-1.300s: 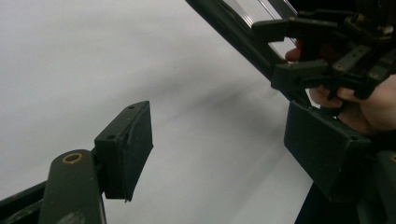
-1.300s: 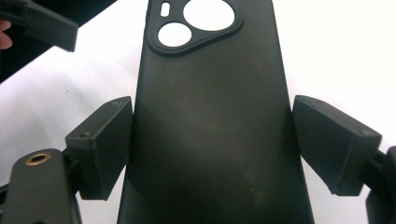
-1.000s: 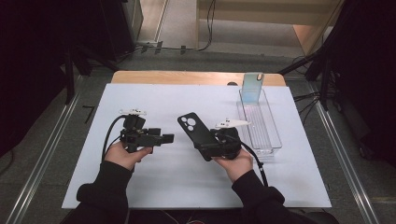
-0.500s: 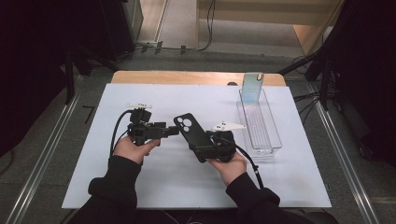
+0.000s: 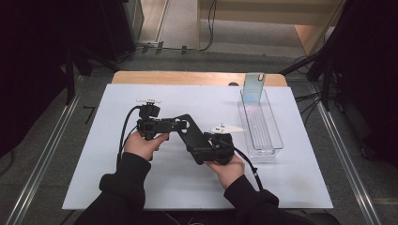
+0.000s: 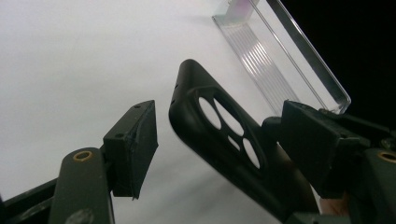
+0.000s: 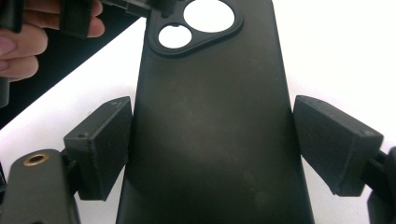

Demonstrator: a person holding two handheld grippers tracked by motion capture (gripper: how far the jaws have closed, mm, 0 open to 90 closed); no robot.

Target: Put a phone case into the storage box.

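A person at a white counter works a black phone case between two hand-held grippers. The right gripper pinches the case by its long edges, both pads pressed to the sides in the right gripper view, with the camera cut-outs pointing away from the hand. In the high view the case slants up and to the left from that grip, raised off the counter near its middle.

The left gripper meets the case's camera end from the left. Its jaws stand spread (they have just been closing a little) with the top corner of the case between them; in the left gripper view one pad stands just clear of the corner, and whether the other touches the case's back cannot be told. The left hand wraps that gripper's body, a black cable looping from it.

To the right, well apart from the hands, a clear plastic tray lies lengthwise on the counter, with a pale upright card-like piece at its far end.
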